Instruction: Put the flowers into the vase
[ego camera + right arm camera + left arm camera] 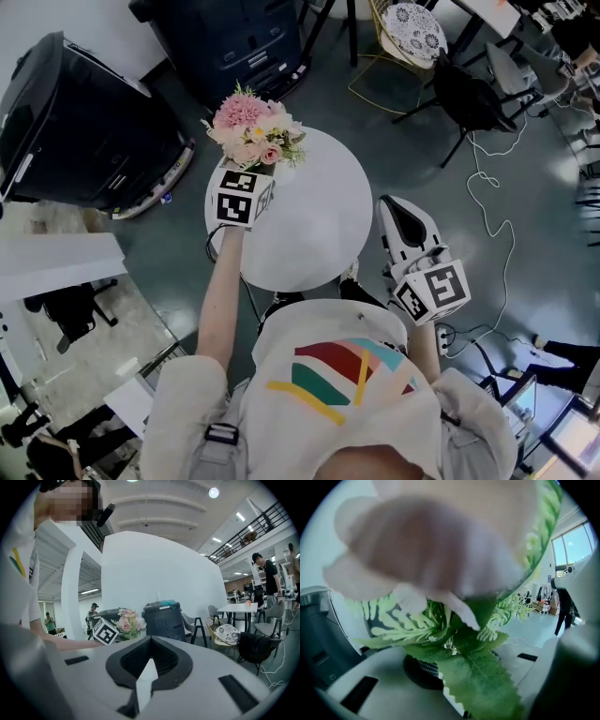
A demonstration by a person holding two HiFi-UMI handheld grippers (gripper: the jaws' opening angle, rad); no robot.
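Head view is showing left gripper (253, 172) holding flowers (251, 127) above the table (314, 234); only its own view is showing stems (449, 643) pinched; right gripper (398, 211) is sitting closed, empty

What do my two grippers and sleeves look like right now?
The left gripper and right gripper are white shells with black ribbed insides; each carries a cube with black-and-white square markers. Short pale sleeves, shirt with coloured stripes.

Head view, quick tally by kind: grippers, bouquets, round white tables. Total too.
Grippers: 2, left gripper and right gripper
Bouquet: 1
Round white table: 1
Total: 4
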